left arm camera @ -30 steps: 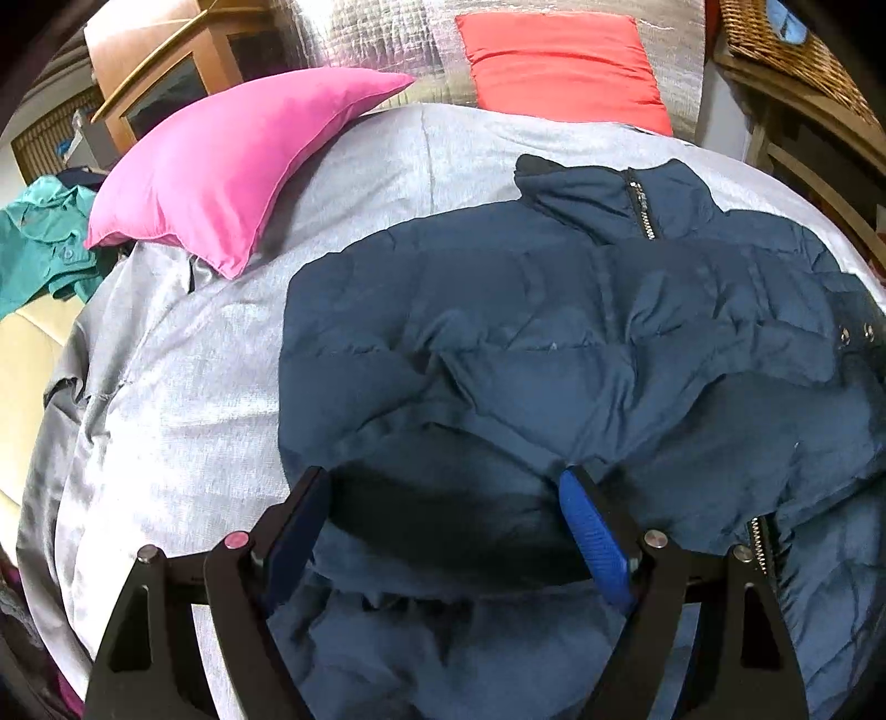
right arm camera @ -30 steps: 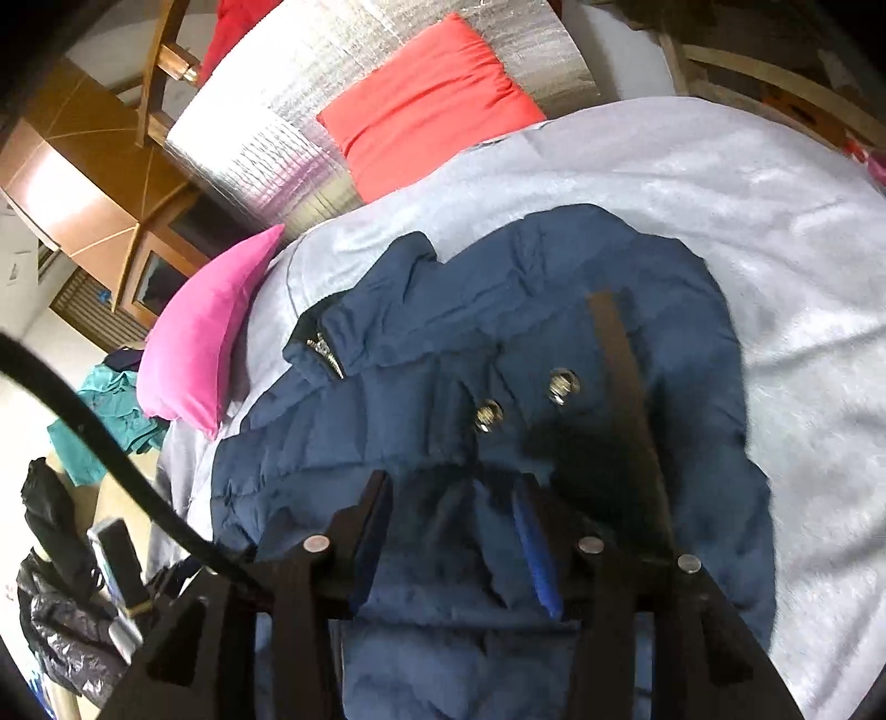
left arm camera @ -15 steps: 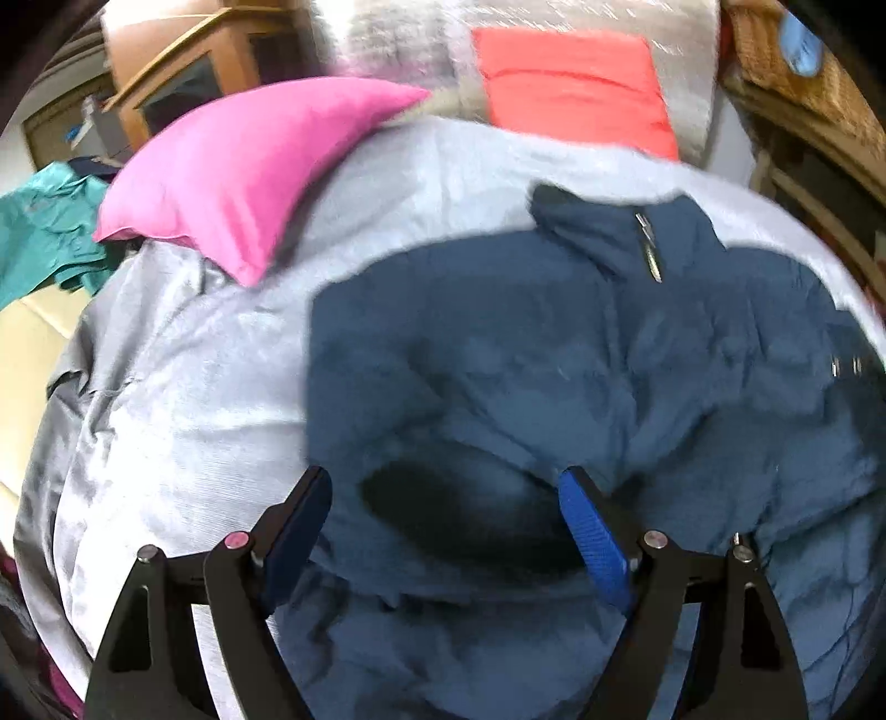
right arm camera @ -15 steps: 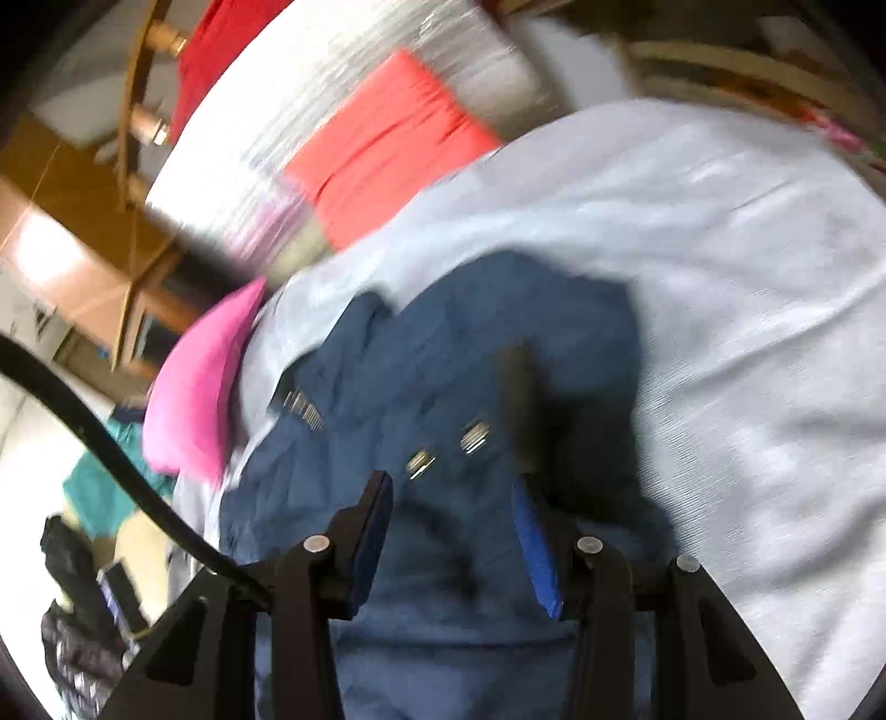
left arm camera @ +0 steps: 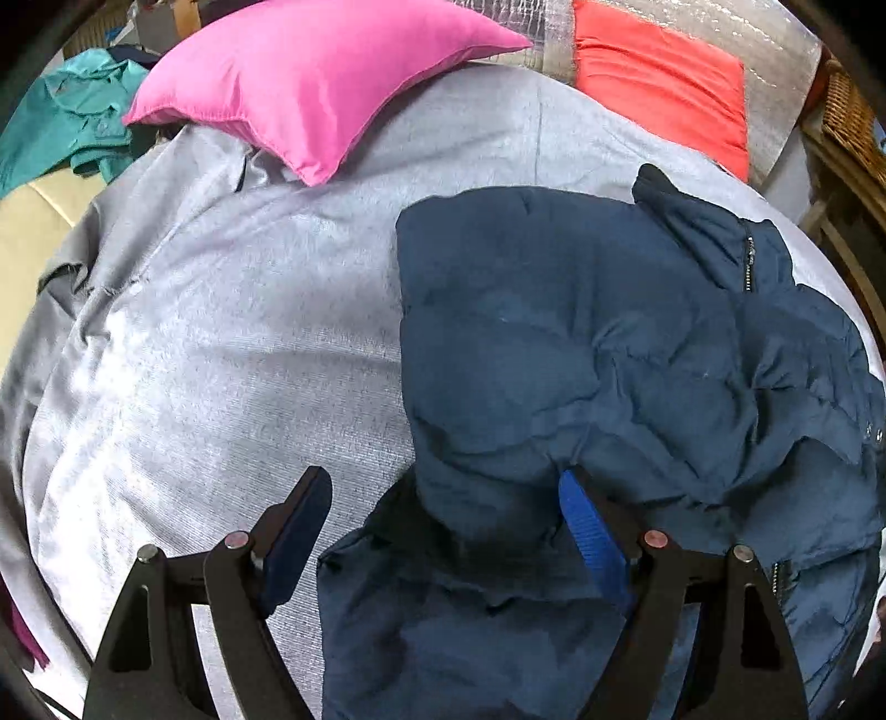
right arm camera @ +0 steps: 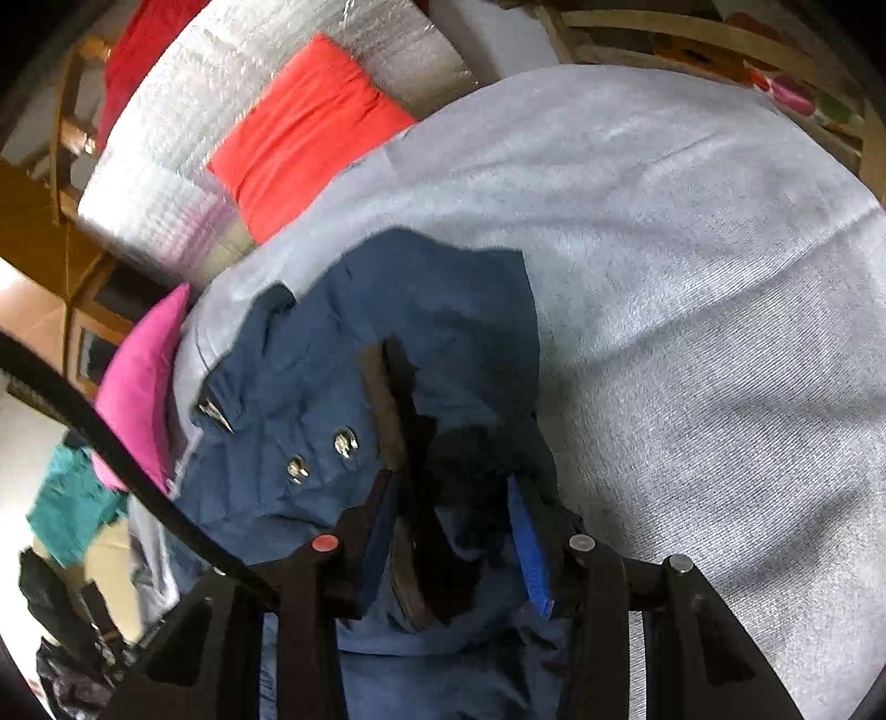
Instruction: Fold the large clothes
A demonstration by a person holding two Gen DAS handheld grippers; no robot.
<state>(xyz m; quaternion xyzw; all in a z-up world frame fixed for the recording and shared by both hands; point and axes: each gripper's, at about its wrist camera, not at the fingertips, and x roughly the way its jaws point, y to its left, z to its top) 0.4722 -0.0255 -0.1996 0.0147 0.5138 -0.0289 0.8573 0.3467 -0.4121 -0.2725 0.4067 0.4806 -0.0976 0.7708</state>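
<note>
A navy puffer jacket (left arm camera: 581,343) lies on a grey bed cover (left arm camera: 221,343), sleeves folded in over its body, collar and zip at the far end. My left gripper (left arm camera: 443,520) is open, its jaws wide apart above the jacket's near left part. In the right wrist view the jacket (right arm camera: 332,354) shows two metal snaps and a dark strip of lining. My right gripper (right arm camera: 454,515) is open over the jacket's near right part, with fabric bunched between the jaws but not pinched.
A pink pillow (left arm camera: 310,83) and a red cushion (left arm camera: 659,83) lie at the head of the bed against a silver quilted backrest (right arm camera: 221,144). Teal clothes (left arm camera: 72,116) lie at far left. A wicker basket (left arm camera: 853,122) and wooden furniture (right arm camera: 692,33) stand at right.
Both grippers have moved outward: the left view swung left, showing more bare cover, the right view swung right. The jacket's sides now lie folded inward, so it looks narrower.
</note>
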